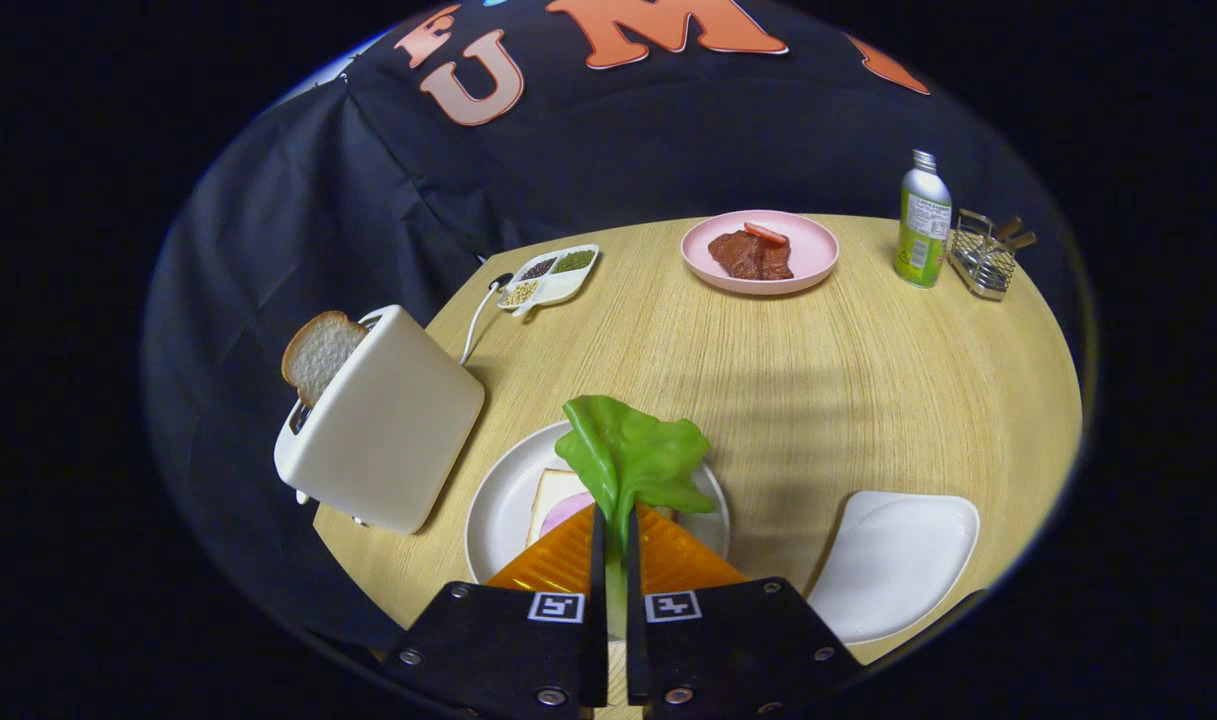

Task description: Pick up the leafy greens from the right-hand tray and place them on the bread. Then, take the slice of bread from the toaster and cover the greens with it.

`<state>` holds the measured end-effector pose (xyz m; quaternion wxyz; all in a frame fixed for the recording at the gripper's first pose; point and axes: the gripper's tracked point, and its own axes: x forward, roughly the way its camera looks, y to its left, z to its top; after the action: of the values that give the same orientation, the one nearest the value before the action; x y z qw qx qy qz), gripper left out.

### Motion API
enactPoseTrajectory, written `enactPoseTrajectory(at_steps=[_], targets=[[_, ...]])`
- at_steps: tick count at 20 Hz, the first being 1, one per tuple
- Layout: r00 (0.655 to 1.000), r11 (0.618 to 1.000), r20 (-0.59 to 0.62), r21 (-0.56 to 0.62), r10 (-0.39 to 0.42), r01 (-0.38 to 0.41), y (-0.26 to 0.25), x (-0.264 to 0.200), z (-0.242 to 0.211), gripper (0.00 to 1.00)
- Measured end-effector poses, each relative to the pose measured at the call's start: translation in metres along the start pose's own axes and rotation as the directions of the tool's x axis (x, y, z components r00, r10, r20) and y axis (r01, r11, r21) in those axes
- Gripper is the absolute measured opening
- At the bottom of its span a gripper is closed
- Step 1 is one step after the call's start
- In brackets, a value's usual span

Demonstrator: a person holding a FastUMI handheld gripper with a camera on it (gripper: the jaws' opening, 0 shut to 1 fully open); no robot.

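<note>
My gripper [614, 525] is shut on the pale stem of the leafy greens [633, 455], whose green leaf stands up just ahead of the fingers. Beneath it lies a round white plate [498, 500] holding a slice of bread [553, 495] with a pink slice on top, partly hidden by the fingers and the leaf. To the left stands a cream toaster [383, 420] with a slice of bread [320, 352] sticking out of its slot. The white right-hand tray [893, 560] lies bare beside the fingers.
Across the wooden table [788, 370] sits a pink plate [808, 262] with brown meat and a red piece. A green bottle [922, 220] and a small wire basket [983, 255] stand far right. A white divided dish [553, 278] of seeds lies behind the toaster.
</note>
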<state>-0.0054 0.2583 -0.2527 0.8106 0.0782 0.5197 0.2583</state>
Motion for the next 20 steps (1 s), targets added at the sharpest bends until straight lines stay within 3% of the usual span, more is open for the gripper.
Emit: enactPoseTrajectory(at_steps=[6,12,15,20], targets=[[0.998,0.999,-0.062,-0.034,-0.03,0.028,0.007,0.026,-0.013,0.12],[0.999,0.999,-0.05,-0.029,-0.019,0.017,0.016,0.025,-0.005,0.32],[0.998,0.997,-0.036,-0.066,-0.047,0.044,0.014,0.024,-0.003,0.49],[0.997,0.994,-0.048,-0.094,-0.067,0.062,0.024,0.026,-0.005,0.68]])
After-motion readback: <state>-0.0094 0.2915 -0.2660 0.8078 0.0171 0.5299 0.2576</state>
